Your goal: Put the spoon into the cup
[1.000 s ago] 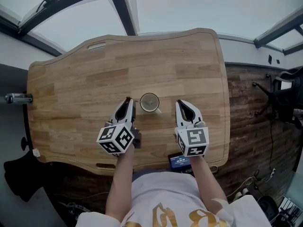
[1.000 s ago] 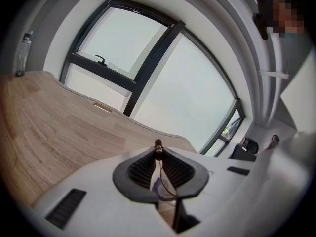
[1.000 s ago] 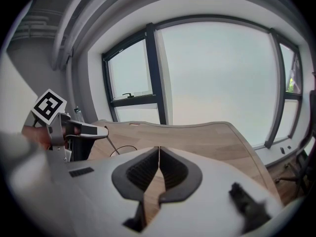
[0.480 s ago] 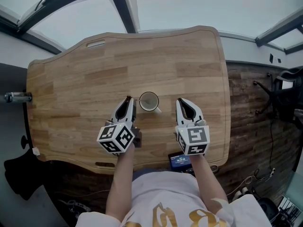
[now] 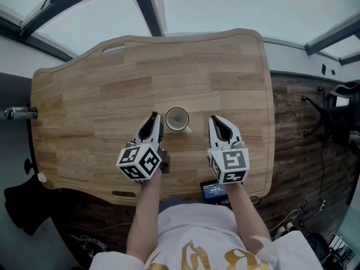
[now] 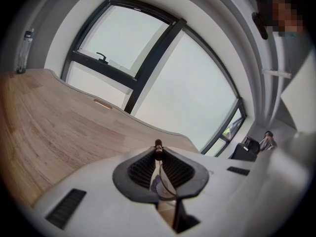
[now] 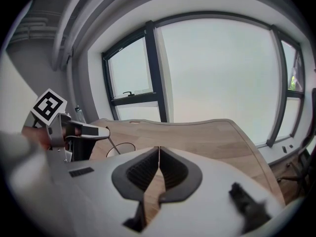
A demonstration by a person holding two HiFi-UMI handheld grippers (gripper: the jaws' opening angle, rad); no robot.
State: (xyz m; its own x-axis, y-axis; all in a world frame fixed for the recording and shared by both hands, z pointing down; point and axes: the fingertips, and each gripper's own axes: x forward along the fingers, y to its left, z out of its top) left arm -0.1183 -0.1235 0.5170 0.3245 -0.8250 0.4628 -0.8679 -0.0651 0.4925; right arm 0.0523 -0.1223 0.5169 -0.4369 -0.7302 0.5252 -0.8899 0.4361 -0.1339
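Note:
A small white cup (image 5: 177,120) stands upright on the wooden table (image 5: 101,94), between my two grippers. My left gripper (image 5: 153,118) hovers just left of the cup and is shut on a thin spoon (image 6: 158,181). The spoon's dark tip pokes out past the pads. In the right gripper view the spoon (image 7: 112,143) slants down from the left gripper (image 7: 79,130) toward the cup's rim (image 7: 123,148). My right gripper (image 5: 215,121) sits to the right of the cup, apart from it. Its jaws (image 7: 159,149) are shut with nothing between them.
A bottle (image 5: 17,113) stands at the table's left edge. A small device with a blue screen (image 5: 214,191) lies at the near edge by the person's body. An office chair (image 5: 337,111) is on the floor to the right. Bare wood stretches beyond the cup.

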